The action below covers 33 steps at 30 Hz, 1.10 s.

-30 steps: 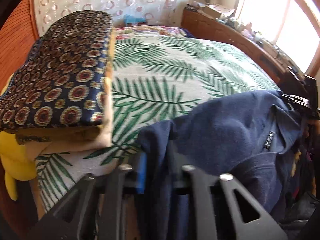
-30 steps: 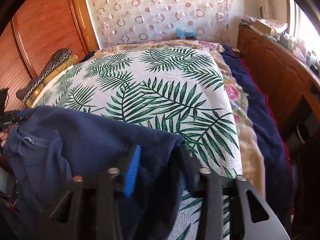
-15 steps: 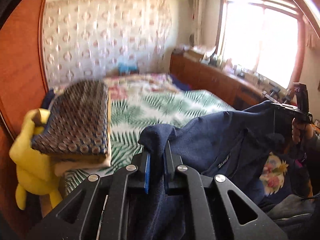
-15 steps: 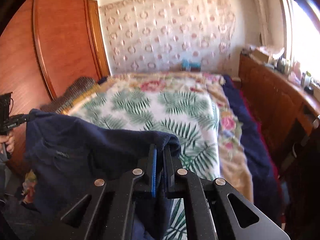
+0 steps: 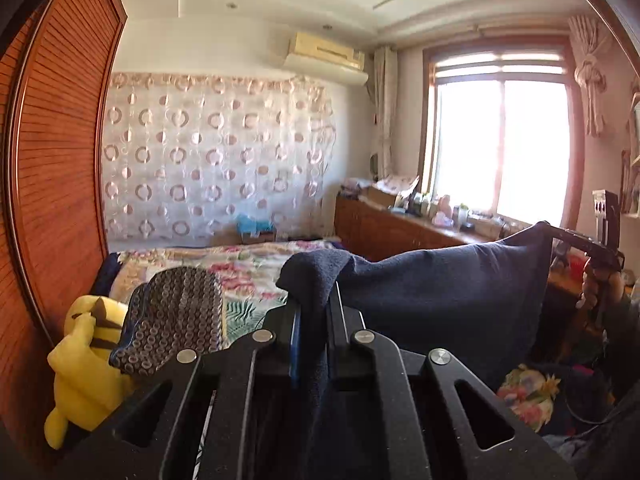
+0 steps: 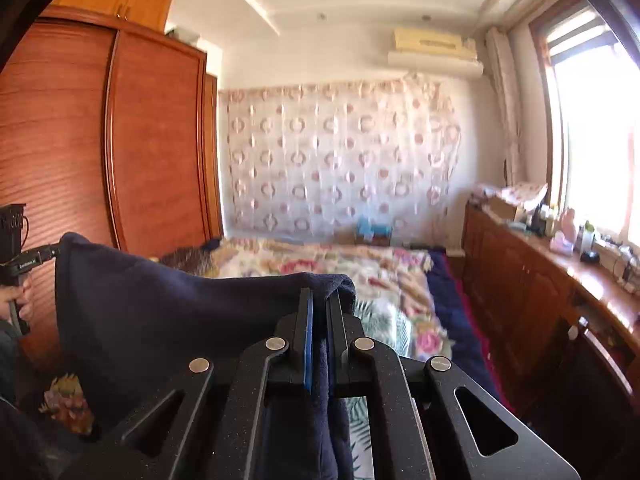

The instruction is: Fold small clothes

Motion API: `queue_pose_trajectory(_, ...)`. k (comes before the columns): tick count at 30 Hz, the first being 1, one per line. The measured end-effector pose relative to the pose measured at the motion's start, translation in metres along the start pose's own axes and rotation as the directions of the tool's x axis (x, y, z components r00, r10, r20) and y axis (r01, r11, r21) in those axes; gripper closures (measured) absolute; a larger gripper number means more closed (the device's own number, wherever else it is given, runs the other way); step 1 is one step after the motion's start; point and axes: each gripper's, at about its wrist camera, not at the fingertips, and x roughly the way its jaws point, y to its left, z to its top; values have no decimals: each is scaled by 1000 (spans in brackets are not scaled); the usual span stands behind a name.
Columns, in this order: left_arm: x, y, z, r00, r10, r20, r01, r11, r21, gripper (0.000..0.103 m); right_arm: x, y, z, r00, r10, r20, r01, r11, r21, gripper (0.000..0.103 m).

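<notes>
Garment: one navy fleece garment [image 5: 440, 292], held up in the air in front of the bed [image 6: 320, 260], stretched as a sheet between the two tongs; its lower part hangs out of view.
Left tongs [image 5: 314, 312]: closed tight on one upper corner of the garment, cloth bunched between the jaws and spilling over their tips.
Right tongs [image 6: 320, 312]: likewise clamped on the other upper corner, the fabric running down between the jaws.
Top edge: sags a little between the two grips, so it is not fully taut.
Handling, as I judge it: soft, limp and light; thick pile, so not slippery and nothing to break. It will drape and swing, and thick folds may spring open unless pressed flat.
Where to hold: the two upper corners, as now; for the next fold, likely the matching lower corners or the side edges.
Landing place: the bed, with a palm-leaf spread [image 6: 376, 320] on its near part and a floral quilt [image 6: 340, 264] beyond.
Beside the bed: one patterned cushion [image 5: 176, 320] at its left edge, and just left of that one yellow plush toy [image 5: 84, 364] against the wooden wardrobe [image 5: 60, 184].
Right of the bed: one long wooden sideboard [image 6: 532, 280] under the window [image 5: 504, 148], cluttered with small items too small to count.
Count: one garment, two tongs, one cushion, one toy.
</notes>
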Motion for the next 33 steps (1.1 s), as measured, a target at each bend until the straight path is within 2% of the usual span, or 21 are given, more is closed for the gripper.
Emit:
queue_pose_trajectory(6,-2,1,29,996,-3,88,4,1000,-21,92,-38,6,19,996,-18,86,22,999,-43,98)
queue_pose_trajectory(9,-5,-5,49,991,-8,134,7,1000,8,92,-45,8,25,991,-20,133,27,998,-56,98)
queue_pose_trajectory(12,1,-6,71,989,-12,148,9,1000,19,92,-37,9,24,986,-7,168,18,998,-65,98)
queue_pose_trajectory(15,26,3,86,989,28,144,-32,999,30,92,-10,3,21,981,-8,193,22,997,-69,98)
queue_pose_trajectory(19,88,25,87,993,92,74,-94,995,31,92,57,-18,0,989,-34,143,42,998,-56,98)
queue_pose_trajectory(24,186,58,54,983,179,-50,-177,984,36,91,175,-43,-16,996,-94,-1,94,994,-64,98)
queue_pose_trajectory(25,210,64,44,976,192,-101,-187,981,54,86,198,-46,-22,993,-112,-34,109,991,-71,98)
queue_pose_trajectory(26,243,74,29,959,202,-199,-190,979,77,82,231,-50,-34,987,-138,-80,131,988,-82,98)
queue_pose_trajectory(27,260,76,17,945,203,-256,-190,979,75,81,259,-51,-44,979,-167,-121,156,983,-95,97)
queue_pose_trajectory(28,272,82,6,938,197,-287,-187,980,61,75,292,-50,-59,962,-198,-187,179,977,-114,93)
queue_pose_trajectory(29,283,89,-7,934,173,-312,-169,985,40,59,316,-50,-72,948,-213,-237,190,975,-118,86)
queue_pose_trajectory(31,294,93,-23,919,168,-356,-170,985,27,49,353,-49,-97,933,-181,-312,162,983,-89,74)
queue_pose_trajectory(33,298,92,-34,907,177,-381,-177,984,34,49,375,-46,-121,923,-160,-349,141,987,-79,55)
